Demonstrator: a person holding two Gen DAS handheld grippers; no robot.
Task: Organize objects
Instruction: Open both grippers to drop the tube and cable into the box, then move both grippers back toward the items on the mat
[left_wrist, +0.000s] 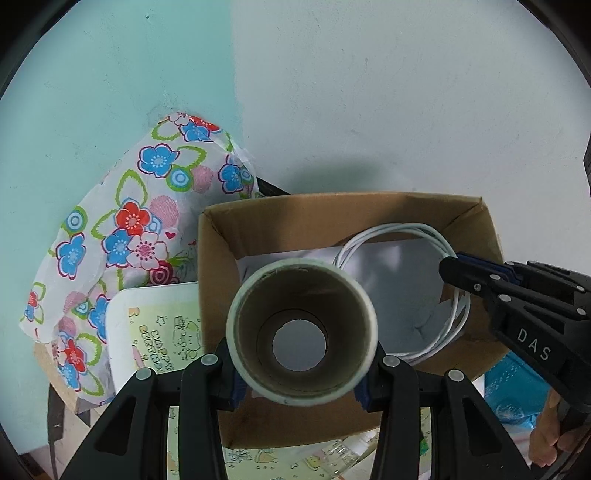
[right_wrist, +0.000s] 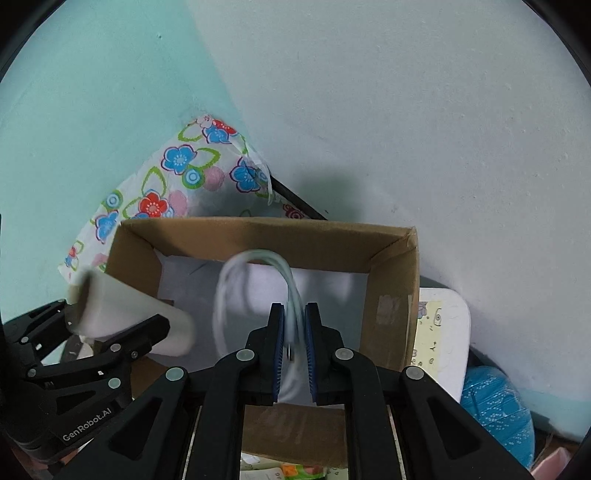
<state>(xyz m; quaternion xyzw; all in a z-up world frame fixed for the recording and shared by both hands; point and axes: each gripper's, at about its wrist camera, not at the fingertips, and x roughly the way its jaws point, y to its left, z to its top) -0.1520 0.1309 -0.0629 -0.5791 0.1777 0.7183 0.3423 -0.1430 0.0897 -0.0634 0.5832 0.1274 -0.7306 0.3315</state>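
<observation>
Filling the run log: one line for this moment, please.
left gripper: holds tape roll over cardboard box | right gripper: white cable between pads, blurred, over box

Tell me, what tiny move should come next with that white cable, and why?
Probably spread the right tool a little wider and let go. The coiled white cable already hangs inside the cardboard box, over its white lining, and a gap shows beside the strands between the blue pads. The left tool holds its tape roll above the same box.

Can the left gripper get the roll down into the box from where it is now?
Probably yes: the left gripper holds the roll above the open box; only the cable lies off to one side.
</observation>
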